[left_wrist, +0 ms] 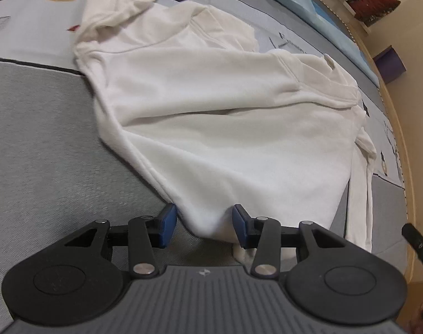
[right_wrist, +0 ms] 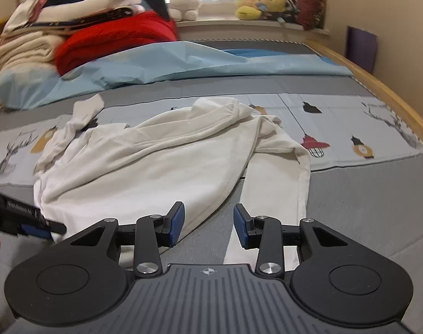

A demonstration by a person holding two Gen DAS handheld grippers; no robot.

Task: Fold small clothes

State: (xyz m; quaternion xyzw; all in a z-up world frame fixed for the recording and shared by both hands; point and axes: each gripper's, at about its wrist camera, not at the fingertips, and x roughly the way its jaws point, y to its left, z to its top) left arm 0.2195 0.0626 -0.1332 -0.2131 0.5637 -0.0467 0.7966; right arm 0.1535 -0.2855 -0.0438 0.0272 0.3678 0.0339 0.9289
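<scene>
White cotton garment [right_wrist: 161,164] spread on the bed [right_wrist: 364,194], rumpled with only one side flap turned over, so folding barely begun; left gripper [left_wrist: 204,226] parted around the near hem, right gripper [right_wrist: 208,225] parted, gripping nothing.

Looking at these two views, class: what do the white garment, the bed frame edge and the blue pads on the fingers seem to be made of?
White garment: soft, matte knit, probably fleecy cotton; it drapes and creases.
Bed frame edge: likely wood, tan and smoothly finished.
Blue pads: apparently rubber or foam, dull and faintly textured.
</scene>
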